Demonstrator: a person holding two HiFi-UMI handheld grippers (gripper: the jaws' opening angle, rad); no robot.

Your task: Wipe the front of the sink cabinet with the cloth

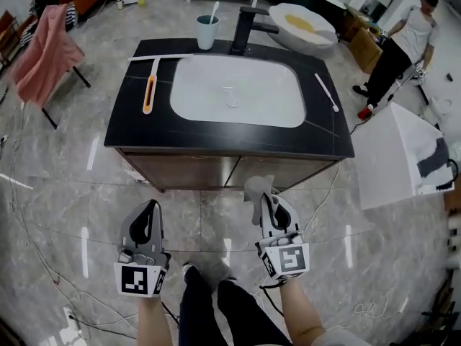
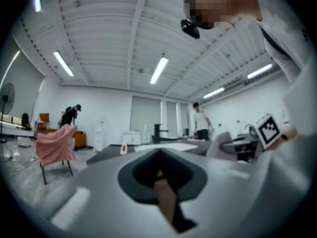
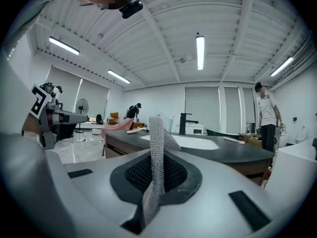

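At the bottom centre of the head view, my right claw (image 1: 268, 202) is clamped hard on the grey mesh cloth (image 1: 256, 188), and a flap of it stands up past the tips. The right gripper view confirms it: mesh pinched between the pads, the loose end pointing up and forward.

My left claw (image 1: 149, 209) sits lower left of the frame. Its jaws are pressed together with nothing in them, and it hangs over the marble floor (image 1: 72, 207), farther back from the work.

The target is the brown front of the sink cabinet (image 1: 216, 170), under the black bench top (image 1: 137, 135). It lies straight ahead, just above the cloth in the frame. Its long axis runs side to side across the middle of the picture.

The cloth points at the right half of that panel, close to it. From the right gripper view I judge there is a gap, so no contact yet. The right claw is plainly the nearer one. As I read it, the job is to push forward until the mesh meets the panel, then sweep along its length.
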